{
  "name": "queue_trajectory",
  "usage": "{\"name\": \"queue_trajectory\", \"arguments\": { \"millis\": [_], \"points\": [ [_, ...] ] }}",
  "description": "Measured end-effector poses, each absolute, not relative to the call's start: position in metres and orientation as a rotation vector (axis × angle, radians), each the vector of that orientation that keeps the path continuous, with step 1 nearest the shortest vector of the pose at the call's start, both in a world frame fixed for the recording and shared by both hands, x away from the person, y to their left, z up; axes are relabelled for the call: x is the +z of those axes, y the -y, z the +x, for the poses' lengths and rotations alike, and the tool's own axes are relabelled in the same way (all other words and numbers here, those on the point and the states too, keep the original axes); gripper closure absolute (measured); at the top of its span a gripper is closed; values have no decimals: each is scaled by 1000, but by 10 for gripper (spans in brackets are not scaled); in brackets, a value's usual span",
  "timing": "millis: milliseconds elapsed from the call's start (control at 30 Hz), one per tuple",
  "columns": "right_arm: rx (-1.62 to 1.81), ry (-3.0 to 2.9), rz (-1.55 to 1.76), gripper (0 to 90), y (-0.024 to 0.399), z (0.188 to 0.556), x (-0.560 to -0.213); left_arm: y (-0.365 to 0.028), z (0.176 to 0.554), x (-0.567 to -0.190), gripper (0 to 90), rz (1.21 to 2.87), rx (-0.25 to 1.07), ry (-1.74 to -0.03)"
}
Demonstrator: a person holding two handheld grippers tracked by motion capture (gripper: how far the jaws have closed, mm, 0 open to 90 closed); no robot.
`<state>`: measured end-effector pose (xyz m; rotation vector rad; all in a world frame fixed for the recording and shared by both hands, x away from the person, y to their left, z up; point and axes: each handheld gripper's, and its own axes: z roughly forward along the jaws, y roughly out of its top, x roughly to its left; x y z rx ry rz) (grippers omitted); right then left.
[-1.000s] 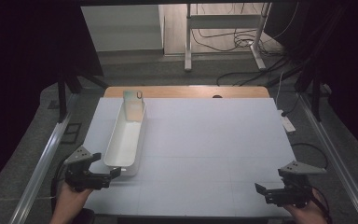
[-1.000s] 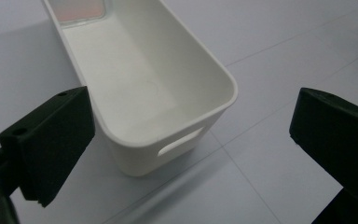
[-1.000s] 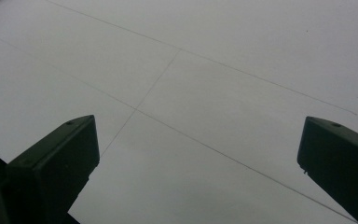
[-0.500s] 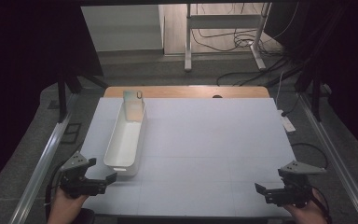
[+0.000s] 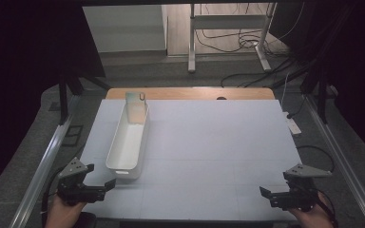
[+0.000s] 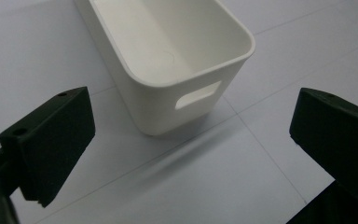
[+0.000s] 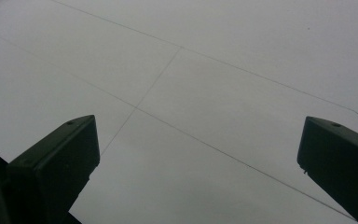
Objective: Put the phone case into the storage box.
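The open left claw (image 5: 108,184) sits just in front of the long white bin (image 5: 128,140); the open right claw (image 5: 265,193) is far off.

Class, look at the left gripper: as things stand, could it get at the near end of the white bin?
Probably yes. The left gripper is open, its fingers spread wide and aimed at the white bin, with only bare table between them.

high view: fixed above the near edge, looking forward and down over the whole table (image 5: 209,142). left gripper view: close and low, aimed at the near end of the white bin (image 6: 177,74), also seen left of centre from above. right gripper view: very close, facing bare table surface.
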<state>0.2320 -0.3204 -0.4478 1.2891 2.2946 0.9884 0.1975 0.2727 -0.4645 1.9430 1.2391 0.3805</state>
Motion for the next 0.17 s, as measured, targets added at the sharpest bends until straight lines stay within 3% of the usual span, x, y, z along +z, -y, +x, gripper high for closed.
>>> {"name": "queue_trajectory", "arguments": {
  "millis": [167],
  "points": [
    [978, -2299, 1284, 0, 320, 232, -448, -270, 199, -465, 13, 1962, 371, -1233]
  ]
}}
